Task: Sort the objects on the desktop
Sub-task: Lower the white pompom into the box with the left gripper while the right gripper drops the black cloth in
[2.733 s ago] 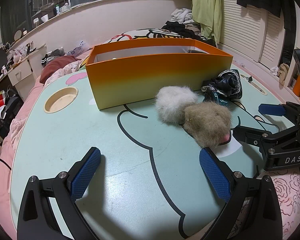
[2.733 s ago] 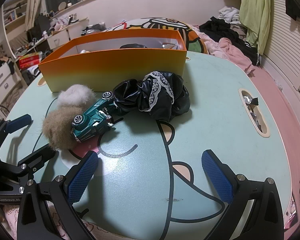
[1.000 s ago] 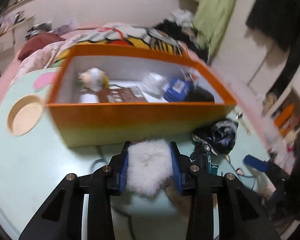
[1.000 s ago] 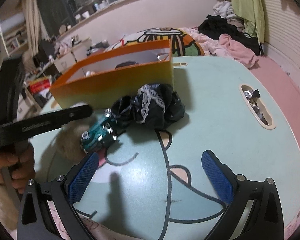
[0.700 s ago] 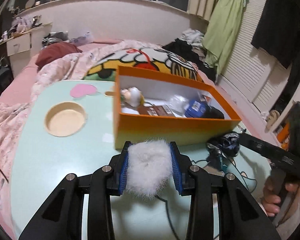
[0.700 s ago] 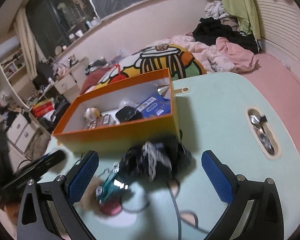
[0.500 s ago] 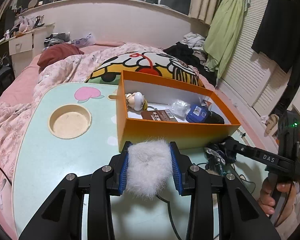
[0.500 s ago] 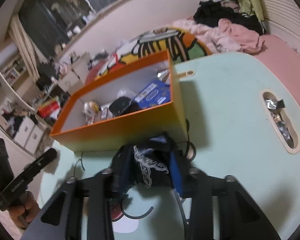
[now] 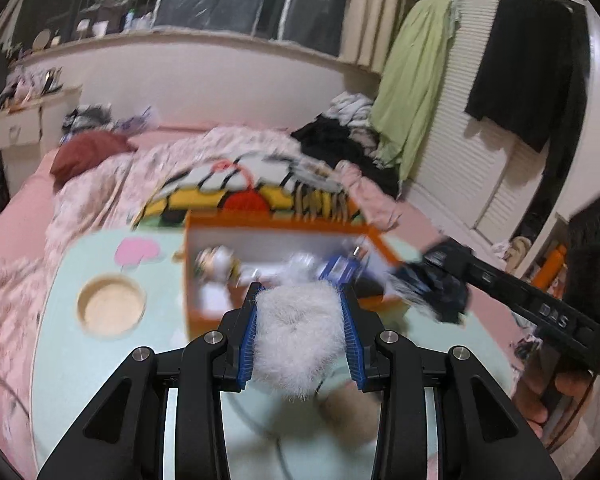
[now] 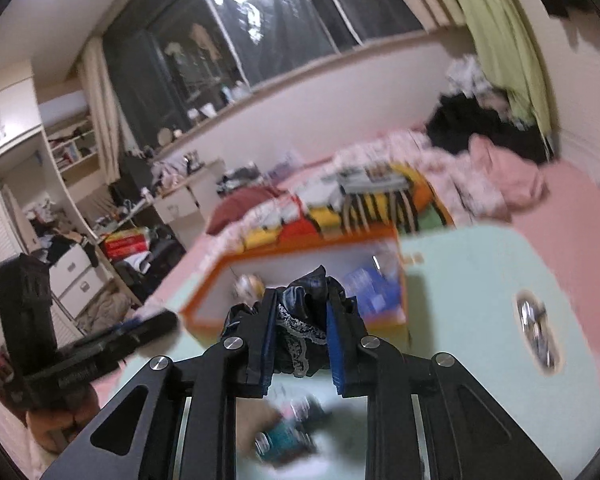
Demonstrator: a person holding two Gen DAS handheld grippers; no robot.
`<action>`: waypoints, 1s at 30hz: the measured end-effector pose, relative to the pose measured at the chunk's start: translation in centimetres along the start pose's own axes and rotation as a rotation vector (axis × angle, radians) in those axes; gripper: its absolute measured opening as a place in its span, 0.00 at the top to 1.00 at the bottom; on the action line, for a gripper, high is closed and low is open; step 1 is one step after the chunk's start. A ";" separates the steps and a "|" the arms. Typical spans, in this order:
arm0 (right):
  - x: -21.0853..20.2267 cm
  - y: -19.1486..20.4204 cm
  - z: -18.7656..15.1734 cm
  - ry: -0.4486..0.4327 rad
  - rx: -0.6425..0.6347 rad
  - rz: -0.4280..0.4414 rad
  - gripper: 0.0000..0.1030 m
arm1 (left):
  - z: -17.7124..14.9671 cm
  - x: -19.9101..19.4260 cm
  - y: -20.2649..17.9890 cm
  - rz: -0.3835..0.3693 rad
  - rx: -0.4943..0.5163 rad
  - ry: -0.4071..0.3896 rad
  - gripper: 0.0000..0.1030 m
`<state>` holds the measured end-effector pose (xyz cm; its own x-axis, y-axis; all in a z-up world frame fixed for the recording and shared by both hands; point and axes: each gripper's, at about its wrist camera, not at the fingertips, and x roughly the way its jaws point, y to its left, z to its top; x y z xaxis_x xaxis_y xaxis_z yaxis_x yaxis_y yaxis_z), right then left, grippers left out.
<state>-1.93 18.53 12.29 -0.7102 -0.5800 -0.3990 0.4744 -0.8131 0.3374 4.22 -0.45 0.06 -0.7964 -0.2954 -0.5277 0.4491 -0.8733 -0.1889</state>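
My left gripper [image 9: 300, 340] is shut on a white furry pom-pom [image 9: 298, 340] and holds it raised above the mint table [image 9: 68, 352], just in front of the open orange box [image 9: 374, 240]. My right gripper [image 10: 302, 344] is shut on a black scrunchie with lace trim [image 10: 300, 328], lifted near the box [image 10: 300, 246]; that scrunchie also shows in the left wrist view [image 9: 436, 292]. A brown pom-pom [image 9: 348, 404] and a green toy car [image 10: 286, 440] lie on the table below. Both views are blurred by motion.
The box holds a small figure [image 9: 216, 264], a blue packet [image 10: 374, 288] and other items. A round cup recess [image 9: 110, 306] lies at the table's left, a slot with cutlery [image 10: 536, 332] at its right. A bed with clothes lies behind.
The right gripper has closed on the black scrunchie and lifted it off the table. Both grippers have risen and moved toward the orange box with their loads.
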 end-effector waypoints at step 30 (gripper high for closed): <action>1.9 -1.6 -7.5 0.282 -0.112 -0.210 0.12 | -7.1 -0.4 -0.2 0.070 0.067 0.189 0.19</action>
<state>-0.15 18.41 4.63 -0.6344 -0.3786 -0.6740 0.3989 -0.9071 0.1342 7.31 2.61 -5.52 -0.6714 -0.2837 -0.6847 0.4674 -0.8790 -0.0941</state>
